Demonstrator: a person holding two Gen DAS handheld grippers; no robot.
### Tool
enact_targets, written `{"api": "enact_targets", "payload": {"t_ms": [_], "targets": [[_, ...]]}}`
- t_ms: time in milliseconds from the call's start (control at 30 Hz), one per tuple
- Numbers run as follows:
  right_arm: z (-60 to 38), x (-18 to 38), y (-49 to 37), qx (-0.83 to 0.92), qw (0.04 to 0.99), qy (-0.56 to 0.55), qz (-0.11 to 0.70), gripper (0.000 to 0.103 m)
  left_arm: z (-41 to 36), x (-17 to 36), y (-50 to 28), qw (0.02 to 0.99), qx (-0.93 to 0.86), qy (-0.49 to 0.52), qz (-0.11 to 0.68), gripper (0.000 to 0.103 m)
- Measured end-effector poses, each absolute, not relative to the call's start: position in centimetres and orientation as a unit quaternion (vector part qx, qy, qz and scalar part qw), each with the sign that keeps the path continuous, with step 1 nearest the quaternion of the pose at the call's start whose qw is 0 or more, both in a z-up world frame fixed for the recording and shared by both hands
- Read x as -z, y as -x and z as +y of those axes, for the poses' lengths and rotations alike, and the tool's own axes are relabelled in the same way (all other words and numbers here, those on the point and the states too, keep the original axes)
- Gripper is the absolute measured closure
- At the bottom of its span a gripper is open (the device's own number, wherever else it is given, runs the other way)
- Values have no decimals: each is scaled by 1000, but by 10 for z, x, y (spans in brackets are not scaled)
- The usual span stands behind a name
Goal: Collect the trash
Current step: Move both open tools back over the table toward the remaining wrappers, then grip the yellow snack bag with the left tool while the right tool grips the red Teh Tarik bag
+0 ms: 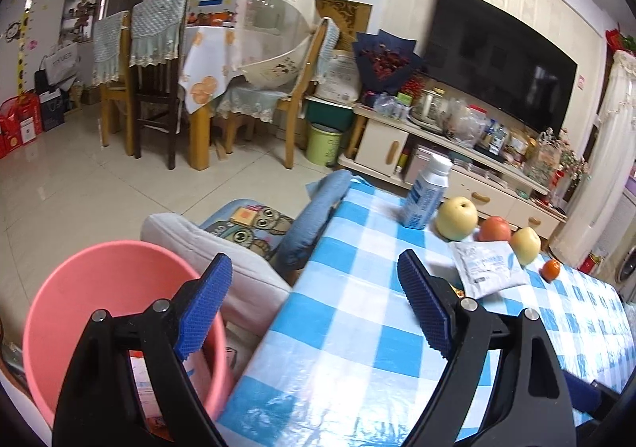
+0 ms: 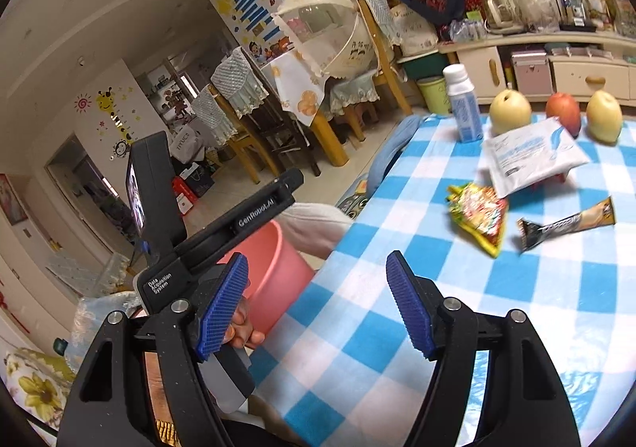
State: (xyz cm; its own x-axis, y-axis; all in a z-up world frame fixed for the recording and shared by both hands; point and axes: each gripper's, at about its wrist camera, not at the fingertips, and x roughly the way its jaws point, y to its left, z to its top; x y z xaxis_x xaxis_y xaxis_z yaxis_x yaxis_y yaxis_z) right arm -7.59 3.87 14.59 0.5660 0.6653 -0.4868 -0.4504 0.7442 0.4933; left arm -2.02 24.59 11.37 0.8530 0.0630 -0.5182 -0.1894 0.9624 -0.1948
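Two grippers stood with their blue pads spread wide and nothing between them. The right gripper hung over the near edge of the checked tablecloth. Ahead of it and to the right lay a yellow snack wrapper, and just beyond that a dark and tan bar wrapper, the two apart. Farther on sat a white pouch, lifted off the cloth by something red under its far edge. To the left of the right gripper, below the table's edge, stood a pink bin, with a hand on the other tool just in front of it.

The left gripper straddled the table's left edge, its left pad over the pink bin, which held some paper. The white pouch lay ahead to its right. Behind it stood two pears, an apple, a small orange and a white bottle.
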Motion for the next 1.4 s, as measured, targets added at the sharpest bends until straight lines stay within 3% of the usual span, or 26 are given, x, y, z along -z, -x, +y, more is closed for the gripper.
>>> {"api": "enact_targets", "payload": {"t_ms": [367, 467, 1000, 1267, 1400], "targets": [[-5, -140, 67, -287, 881, -176, 332, 21, 217, -105, 8, 955, -33, 101, 277, 17], [-20, -137, 63, -276, 881, -190, 334, 14, 208, -102, 6, 956, -24, 90, 280, 17], [-117, -116, 33, -191, 883, -254, 347, 13, 153, -84, -12, 952, 36, 28, 304, 17], [-167, -86, 10, -122, 884, -246, 378, 12, 119, -66, -29, 938, 74, -13, 339, 17], [-188, -69, 1, -108, 872, -271, 393, 12, 94, -75, -43, 942, 98, -9, 321, 17]]}}
